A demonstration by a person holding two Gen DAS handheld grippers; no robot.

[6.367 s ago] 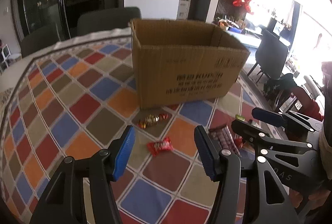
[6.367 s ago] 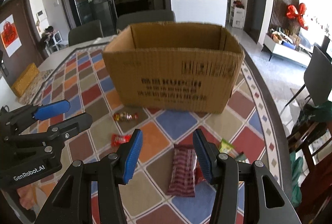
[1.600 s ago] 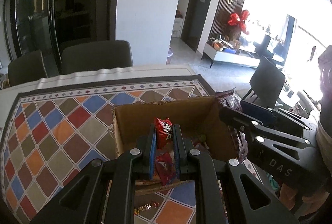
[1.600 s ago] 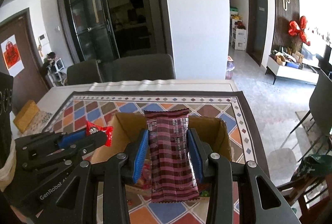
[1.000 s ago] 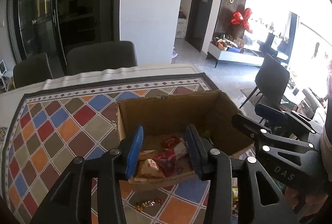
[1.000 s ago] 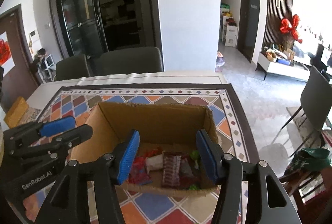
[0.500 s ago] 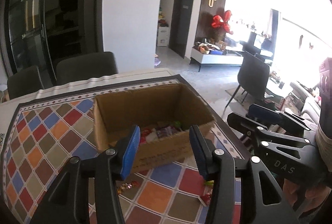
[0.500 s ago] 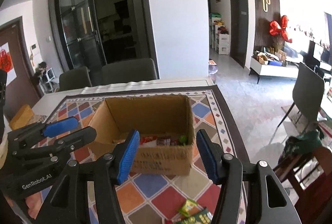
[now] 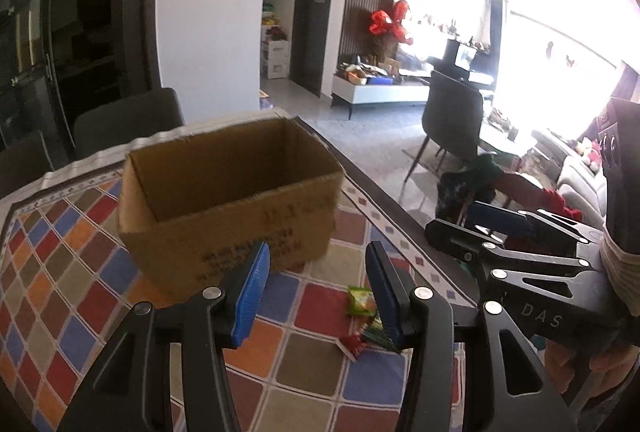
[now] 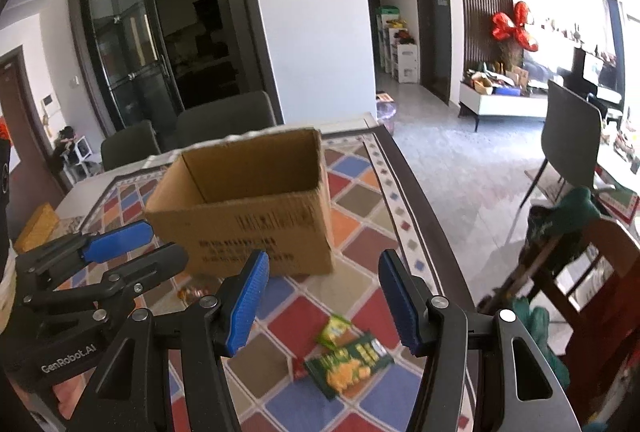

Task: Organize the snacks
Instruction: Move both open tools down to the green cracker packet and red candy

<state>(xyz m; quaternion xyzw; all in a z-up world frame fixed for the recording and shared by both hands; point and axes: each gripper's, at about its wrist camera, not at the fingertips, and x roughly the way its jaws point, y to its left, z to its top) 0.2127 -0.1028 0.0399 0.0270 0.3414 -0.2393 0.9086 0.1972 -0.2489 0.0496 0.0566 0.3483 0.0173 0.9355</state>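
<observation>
Both tools hover above the worktop [image 10: 420,216] with its checkered cloth [image 9: 68,272]. The left tool [image 9: 316,286] has its blue pads spread wide, nothing between them; the right tool [image 10: 322,302] is just as wide apart and empty. Beyond them stands the cardboard box [image 10: 248,200], top flaps open, but from this low angle only its bare inner walls show, contents hidden. Loose snacks lie in front of the box: a small green packet [image 10: 335,328], a larger green-and-orange packet [image 10: 348,364] just beside it, and a gold-wrapped candy [image 10: 192,291] close to the box's left corner.
</observation>
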